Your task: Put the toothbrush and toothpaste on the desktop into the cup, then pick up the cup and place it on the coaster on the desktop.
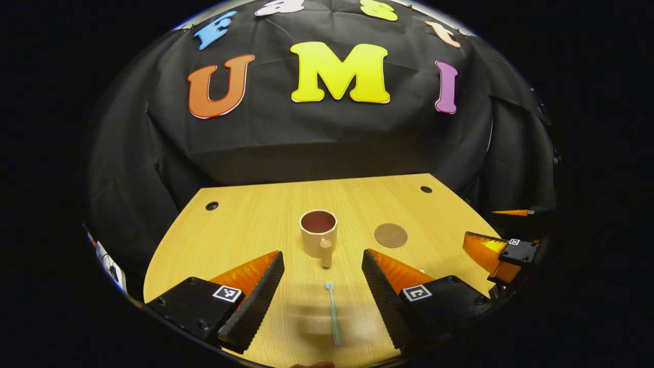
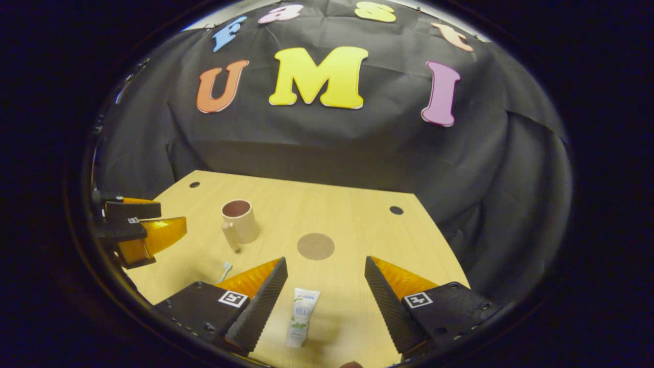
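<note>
A pale blue toothbrush (image 1: 333, 313) lies on the wooden desk between the fingers of my open left gripper (image 1: 323, 295), head pointing away. Beyond it stands a beige cup (image 1: 318, 233) with a dark inside and its handle toward me. A round brown coaster (image 1: 391, 235) lies to the cup's right. In the right gripper view, a white toothpaste tube (image 2: 302, 316) lies flat between the fingers of my open right gripper (image 2: 324, 302). The cup (image 2: 239, 221), the coaster (image 2: 316, 246) and the toothbrush's head (image 2: 225, 268) also appear there. Neither gripper holds anything.
The wooden desk (image 1: 245, 225) has two round dark holes (image 1: 212, 206) near its far corners. Black cloth hangs close behind and to both sides. My right gripper (image 1: 503, 245) appears at the right edge of the left gripper view; my left gripper (image 2: 138, 230) appears at the left edge of the right gripper view.
</note>
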{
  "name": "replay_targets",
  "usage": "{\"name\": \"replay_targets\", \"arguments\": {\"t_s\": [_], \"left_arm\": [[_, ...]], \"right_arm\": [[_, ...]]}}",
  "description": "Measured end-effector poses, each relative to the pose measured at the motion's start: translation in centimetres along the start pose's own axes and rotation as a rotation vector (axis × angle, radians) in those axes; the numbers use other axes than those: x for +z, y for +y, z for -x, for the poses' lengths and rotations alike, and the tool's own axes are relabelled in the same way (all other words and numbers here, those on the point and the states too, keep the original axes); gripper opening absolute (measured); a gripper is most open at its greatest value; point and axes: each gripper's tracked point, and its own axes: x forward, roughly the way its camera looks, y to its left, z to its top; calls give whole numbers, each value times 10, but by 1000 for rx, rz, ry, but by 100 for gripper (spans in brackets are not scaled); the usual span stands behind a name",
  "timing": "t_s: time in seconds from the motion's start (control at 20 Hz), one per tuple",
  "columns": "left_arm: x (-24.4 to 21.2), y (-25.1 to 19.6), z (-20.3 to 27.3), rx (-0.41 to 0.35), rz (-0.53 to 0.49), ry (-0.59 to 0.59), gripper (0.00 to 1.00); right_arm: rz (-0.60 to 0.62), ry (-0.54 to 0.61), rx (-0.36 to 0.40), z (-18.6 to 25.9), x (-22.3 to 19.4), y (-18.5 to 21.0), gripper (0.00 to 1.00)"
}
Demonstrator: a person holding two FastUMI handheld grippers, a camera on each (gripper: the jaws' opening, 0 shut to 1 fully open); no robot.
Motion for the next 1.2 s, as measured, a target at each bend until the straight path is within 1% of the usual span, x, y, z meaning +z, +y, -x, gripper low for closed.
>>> {"name": "replay_targets", "arguments": {"t_s": [0.15,0.3,0.45,0.5,0.55,0.6,0.7,0.85,1.05,1.2], "left_arm": [[-17,1,-8,-3,-12,72,98],[-32,-1,-15,-9,-14,125,98],[-47,-1,-23,-17,0,184,98],[-51,-2,-26,-21,9,204,100],[-55,-3,-28,-23,17,228,98],[-60,-3,-30,-25,26,254,98],[-71,-4,-35,-31,41,312,98],[-87,-8,-39,-39,72,392,98],[-109,-10,-47,-43,80,500,99],[-117,-11,-54,-48,86,575,99]], "right_arm": [[-17,123,8,-9,-33,2,95],[-24,226,21,-16,-55,5,95],[-5,291,28,-23,-70,7,95],[2,311,32,-25,-73,8,95],[7,334,36,-27,-78,9,96],[8,360,43,-29,-83,10,94],[8,419,44,-36,-94,11,94],[30,487,36,-42,-105,10,92],[25,571,68,-44,-118,18,89],[14,625,65,-47,-126,20,87]]}}
